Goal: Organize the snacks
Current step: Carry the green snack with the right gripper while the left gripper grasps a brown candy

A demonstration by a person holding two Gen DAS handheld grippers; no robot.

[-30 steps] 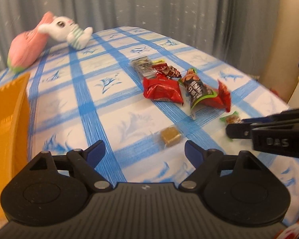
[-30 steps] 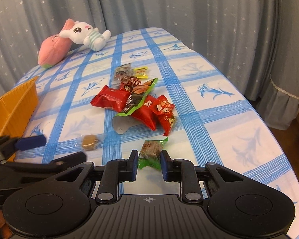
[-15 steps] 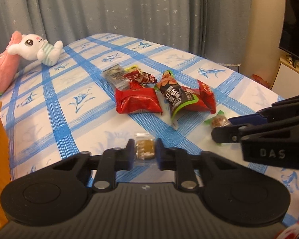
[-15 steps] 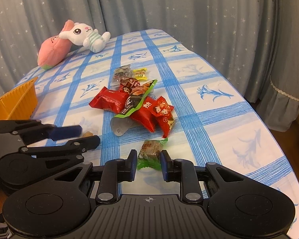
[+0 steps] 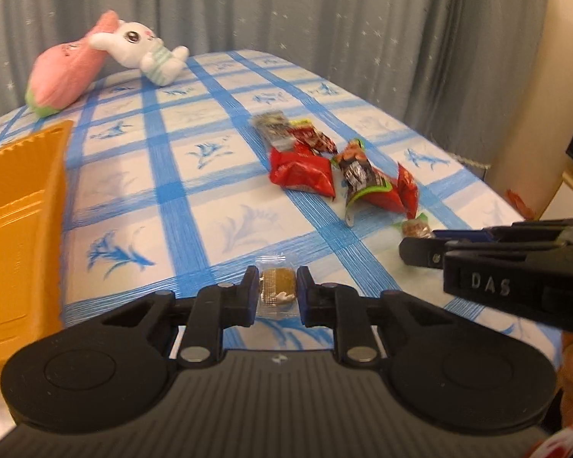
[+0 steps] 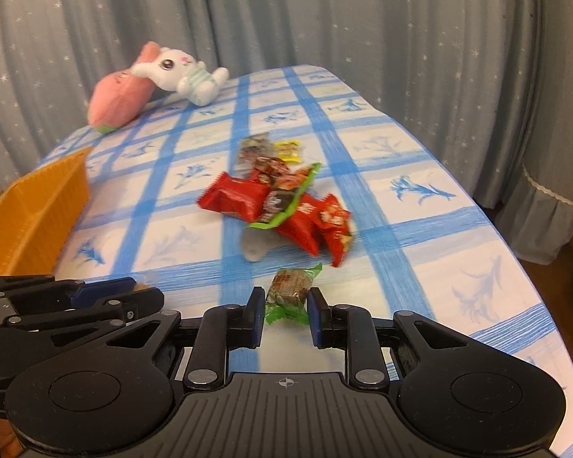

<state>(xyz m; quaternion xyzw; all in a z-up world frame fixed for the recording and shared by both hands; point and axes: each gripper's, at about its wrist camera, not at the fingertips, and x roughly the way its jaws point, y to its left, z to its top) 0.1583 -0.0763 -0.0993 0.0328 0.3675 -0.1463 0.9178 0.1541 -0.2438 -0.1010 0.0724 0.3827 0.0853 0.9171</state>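
since the earlier frame the left claw [image 5: 277,293] has gone from spread wide to clenched on the small brown candy [image 5: 279,286] in its clear wrapper, which now sits between the pads just off the tabletop [image 5: 179,206]. the right claw [image 6: 282,307] is likewise clenched, on the green-wrapped candy [image 6: 289,286], with no change there.

the orange basket [image 5: 15,206] stands at about 9 o'clock of the left claw, and the loose pile of red snack packs [image 5: 301,173] lies at about 1 o'clock. to do this step well, i judge each candy should be lifted straight clear of the cloth before swinging toward the basket, one hand at a time so the claws do not cross, and let go only once over the basket's inside.

the basket's floor is cut off at the frame edge, so what it holds cannot be told. pack labels are blurred, and the candy's clear wrapper is hard to trace.
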